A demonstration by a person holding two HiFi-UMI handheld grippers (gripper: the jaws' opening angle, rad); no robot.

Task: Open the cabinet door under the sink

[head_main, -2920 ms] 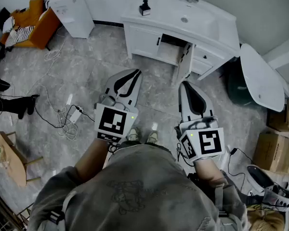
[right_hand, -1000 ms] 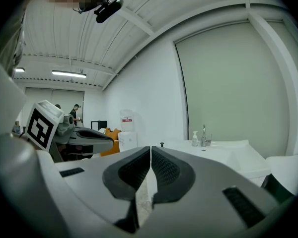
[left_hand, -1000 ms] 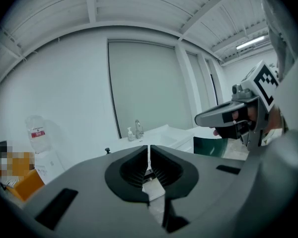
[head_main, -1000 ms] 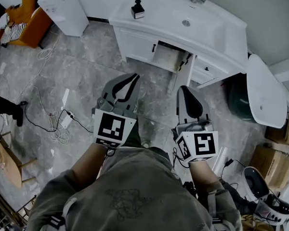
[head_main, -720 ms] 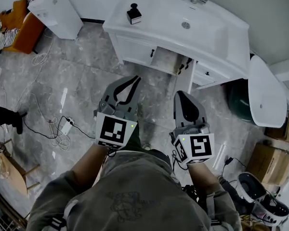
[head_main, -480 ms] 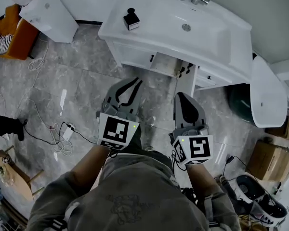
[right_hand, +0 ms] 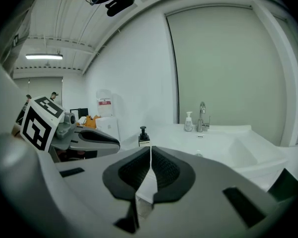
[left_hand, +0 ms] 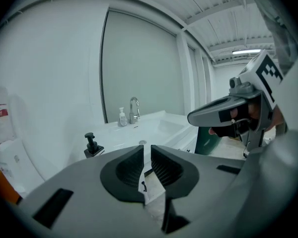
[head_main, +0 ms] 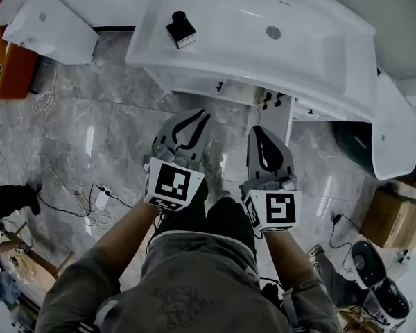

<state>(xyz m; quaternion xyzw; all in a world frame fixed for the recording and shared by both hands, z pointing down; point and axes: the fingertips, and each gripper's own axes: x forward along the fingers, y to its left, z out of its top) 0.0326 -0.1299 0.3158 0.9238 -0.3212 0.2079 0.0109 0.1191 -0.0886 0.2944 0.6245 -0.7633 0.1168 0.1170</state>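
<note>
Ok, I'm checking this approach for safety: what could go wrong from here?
One cabinet door already stands ajar, its edge toward the person; the right gripper, close by, could knock it. Both it and the left gripper are shut, so neither could likely hook a handle without opening first.
</note>
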